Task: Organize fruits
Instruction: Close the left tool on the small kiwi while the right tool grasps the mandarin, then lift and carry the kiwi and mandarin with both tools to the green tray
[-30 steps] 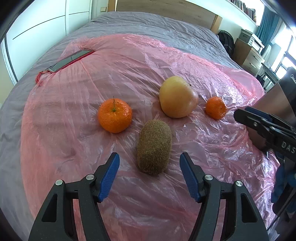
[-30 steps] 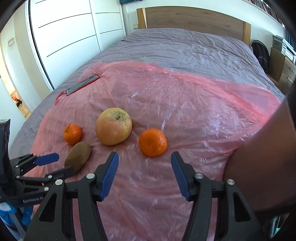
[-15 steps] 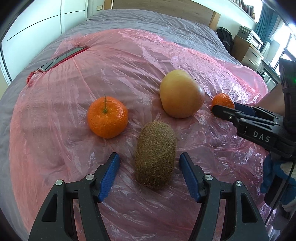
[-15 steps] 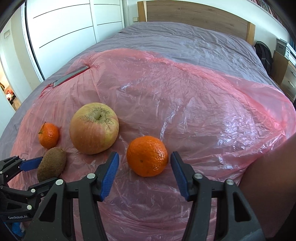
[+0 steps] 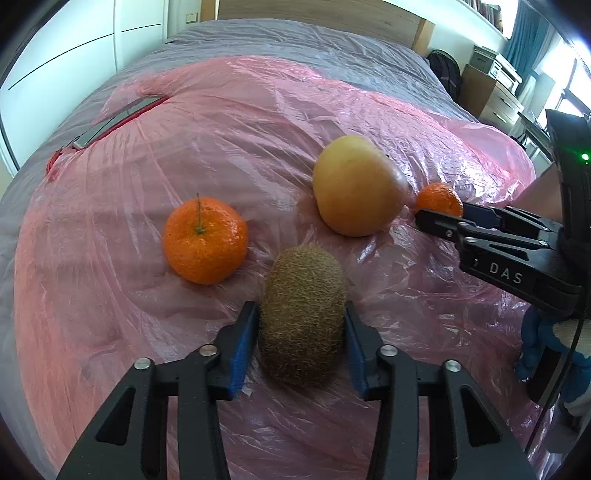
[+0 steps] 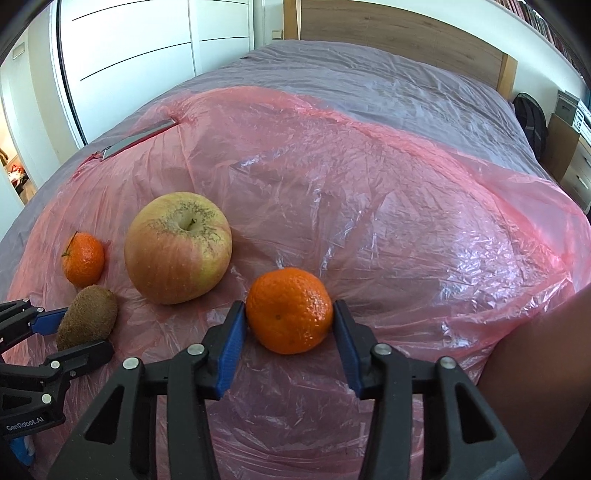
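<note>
Four fruits lie on a pink plastic sheet [image 5: 258,122] spread over a bed. My left gripper [image 5: 301,325] is shut on the brown kiwi [image 5: 303,321], its blue pads touching both sides; the kiwi also shows in the right wrist view [image 6: 86,319]. A mandarin with a stem [image 5: 205,240] lies left of it, and a large yellow-red apple [image 5: 356,184] lies behind. My right gripper [image 6: 290,319] is shut on the second mandarin [image 6: 290,310], pads against both sides. The apple [image 6: 177,247] and stemmed mandarin [image 6: 83,264] lie to its left.
A flat dark phone-like object [image 5: 118,120] lies at the sheet's far left edge. Grey bedding [image 6: 369,77] extends to a wooden headboard [image 6: 399,33]. White wardrobe doors [image 6: 147,48] stand left; a backpack [image 6: 532,122] and drawers stand right of the bed.
Both grippers moved forward and closed: the left pads came onto the kiwi, the right pads onto the mandarin. The fruits stay on the sheet.
</note>
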A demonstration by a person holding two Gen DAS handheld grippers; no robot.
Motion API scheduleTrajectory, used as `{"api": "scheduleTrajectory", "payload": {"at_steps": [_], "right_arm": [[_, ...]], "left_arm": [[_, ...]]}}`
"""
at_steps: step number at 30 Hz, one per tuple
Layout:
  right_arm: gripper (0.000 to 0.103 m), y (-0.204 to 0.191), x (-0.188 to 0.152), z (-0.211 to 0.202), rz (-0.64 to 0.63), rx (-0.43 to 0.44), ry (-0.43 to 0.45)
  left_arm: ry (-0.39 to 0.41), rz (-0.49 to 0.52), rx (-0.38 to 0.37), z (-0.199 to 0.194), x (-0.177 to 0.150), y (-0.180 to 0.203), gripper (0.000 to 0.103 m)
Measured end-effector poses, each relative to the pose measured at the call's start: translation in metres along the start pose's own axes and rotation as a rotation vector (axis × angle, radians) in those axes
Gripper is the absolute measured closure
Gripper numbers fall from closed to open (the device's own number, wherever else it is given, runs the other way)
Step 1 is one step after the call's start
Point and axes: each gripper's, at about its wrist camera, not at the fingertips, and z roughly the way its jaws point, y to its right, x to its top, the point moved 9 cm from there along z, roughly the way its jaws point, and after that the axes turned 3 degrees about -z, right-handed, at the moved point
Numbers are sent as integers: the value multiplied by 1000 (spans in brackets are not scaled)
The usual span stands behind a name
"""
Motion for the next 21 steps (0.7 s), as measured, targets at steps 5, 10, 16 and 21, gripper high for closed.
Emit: {"api": "scheduleTrajectory", "payload": {"at_steps": [5, 10, 16, 21], "right_arm": [[40, 3, 0, 1, 18, 26, 8], [40, 6, 0, -3, 75, 80, 27], [41, 9, 4, -12, 102, 83, 52], [41, 9, 7, -24, 106, 79, 69]], "left_arm": [[14, -3, -5, -2, 0, -1, 68], [29, -10, -12, -6, 2, -3, 68], [45, -23, -17, -12, 4, -5, 68], [53, -35, -26, -18, 4, -7, 69]]}}
